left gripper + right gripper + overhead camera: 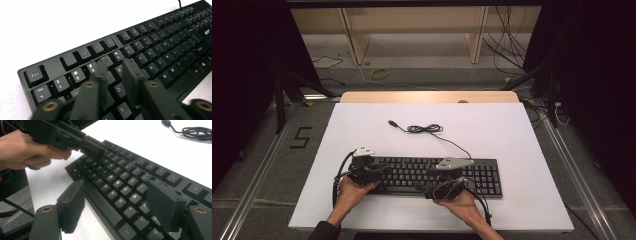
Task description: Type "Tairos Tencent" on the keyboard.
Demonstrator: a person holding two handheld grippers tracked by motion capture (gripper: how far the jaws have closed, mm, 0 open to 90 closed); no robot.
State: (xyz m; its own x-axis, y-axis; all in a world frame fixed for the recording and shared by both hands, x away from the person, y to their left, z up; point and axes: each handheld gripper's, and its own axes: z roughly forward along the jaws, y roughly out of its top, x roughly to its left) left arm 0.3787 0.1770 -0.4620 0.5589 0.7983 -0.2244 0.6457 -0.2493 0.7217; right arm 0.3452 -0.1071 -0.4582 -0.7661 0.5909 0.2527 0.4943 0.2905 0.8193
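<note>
Keyboard (432, 175) work is in hand here: a black full-size board lies flat on the white surface (512, 135), toward its near edge, with its cable (427, 129) trailing off to a loose coil farther back. It looks rigid and fairly light, a long plastic slab that should slide easily on the smooth top, so any push risks shifting it. The keys give under pressure and their caps could pop off if pried, so a lift is better taken from the bare frame at the two short ends or along the near edge, never by the caps.

The left gripper (116, 68) hovers over the left end, its fingers (131, 72) set a narrow gap apart above the number and letter rows, with nothing between them; whether a tip touches a key I cannot tell. The right gripper (117, 202) has its fingers spread wide, straddling the near edge by the bottom row, holding nothing.
</note>
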